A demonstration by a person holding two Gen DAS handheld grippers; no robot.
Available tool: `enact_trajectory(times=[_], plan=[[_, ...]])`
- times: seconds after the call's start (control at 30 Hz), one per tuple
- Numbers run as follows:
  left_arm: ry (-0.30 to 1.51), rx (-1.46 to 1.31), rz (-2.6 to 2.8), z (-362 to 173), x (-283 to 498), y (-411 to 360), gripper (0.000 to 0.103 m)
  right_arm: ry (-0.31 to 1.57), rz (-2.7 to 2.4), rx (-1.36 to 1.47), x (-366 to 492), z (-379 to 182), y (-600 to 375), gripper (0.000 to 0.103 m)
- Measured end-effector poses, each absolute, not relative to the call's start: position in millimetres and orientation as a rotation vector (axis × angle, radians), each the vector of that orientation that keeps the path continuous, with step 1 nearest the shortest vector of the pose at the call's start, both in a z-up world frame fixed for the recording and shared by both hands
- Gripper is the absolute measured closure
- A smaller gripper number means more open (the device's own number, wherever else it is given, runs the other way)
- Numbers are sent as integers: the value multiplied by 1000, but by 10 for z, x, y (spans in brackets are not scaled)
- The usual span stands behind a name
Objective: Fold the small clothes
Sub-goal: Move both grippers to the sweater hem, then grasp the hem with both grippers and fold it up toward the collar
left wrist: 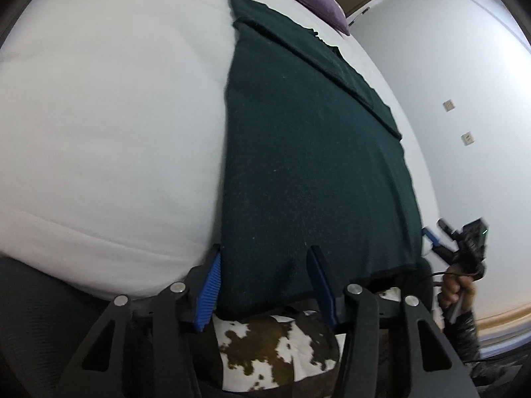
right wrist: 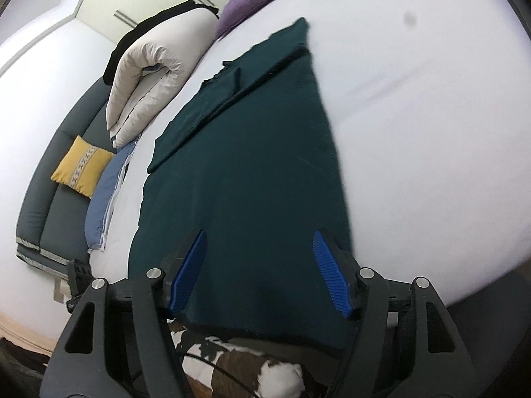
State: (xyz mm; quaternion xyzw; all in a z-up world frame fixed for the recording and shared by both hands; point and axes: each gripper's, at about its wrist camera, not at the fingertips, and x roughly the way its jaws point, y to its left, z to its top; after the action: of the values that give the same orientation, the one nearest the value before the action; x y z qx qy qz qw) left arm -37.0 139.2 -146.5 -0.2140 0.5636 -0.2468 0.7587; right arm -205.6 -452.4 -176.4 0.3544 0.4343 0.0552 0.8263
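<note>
1. The dark green knit garment [left wrist: 315,165] is spread flat on the white bed [left wrist: 109,126], running straight out ahead of both sets of jaws, with its near hem draped over the bed's edge.
2. The far end of the garment has a folded-over strip [right wrist: 232,83] lying diagonally across it. Looks like a sleeve, but I can't say for sure.
3. Left gripper [left wrist: 265,265]: jaws released, spread wide. The left blue pad sits right at the garment's left edge and the right pad is over the cloth near the hem. Nothing pinched between them.
4. Right gripper [right wrist: 260,252]: same deal, jaws wide apart over the near part of the garment, both blue pads showing, no cloth gripped. Can't tell whether the tips actually touch the fabric.
5. In the left wrist view the right gripper shows off to the right of the jaws, at the garment's right hem corner, held in the person's hand [left wrist: 453,290].
6. Just below and behind both sets of jaws there's a brown-and-white cowhide-pattern thing [left wrist: 275,348], under the hanging hem.
7. Far beyond the jaws, past the garment's far end: a purple cushion [right wrist: 247,3].
8. Left of the right jaws: a folded white duvet [right wrist: 149,76], a blue pillow [right wrist: 106,195], and a yellow cushion [right wrist: 83,169] on a grey sofa [right wrist: 43,209].
</note>
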Motion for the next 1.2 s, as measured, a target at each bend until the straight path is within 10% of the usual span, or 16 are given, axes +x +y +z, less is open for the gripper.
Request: enact_trajectory(times=[0.17,1.0,1.2], plan=[[1250,-576,-528,-1592,-339,1563,77,947,99,802,-2172,-1831,-4712,41],[1253,-442,-525,-1532,-390,1420,95,1289,47,755,-2228,-2198,-4623,52],[1246,-403,-523,-1491,-418,1407,96,1263,53,803,-2363,-2238,-4662,94]])
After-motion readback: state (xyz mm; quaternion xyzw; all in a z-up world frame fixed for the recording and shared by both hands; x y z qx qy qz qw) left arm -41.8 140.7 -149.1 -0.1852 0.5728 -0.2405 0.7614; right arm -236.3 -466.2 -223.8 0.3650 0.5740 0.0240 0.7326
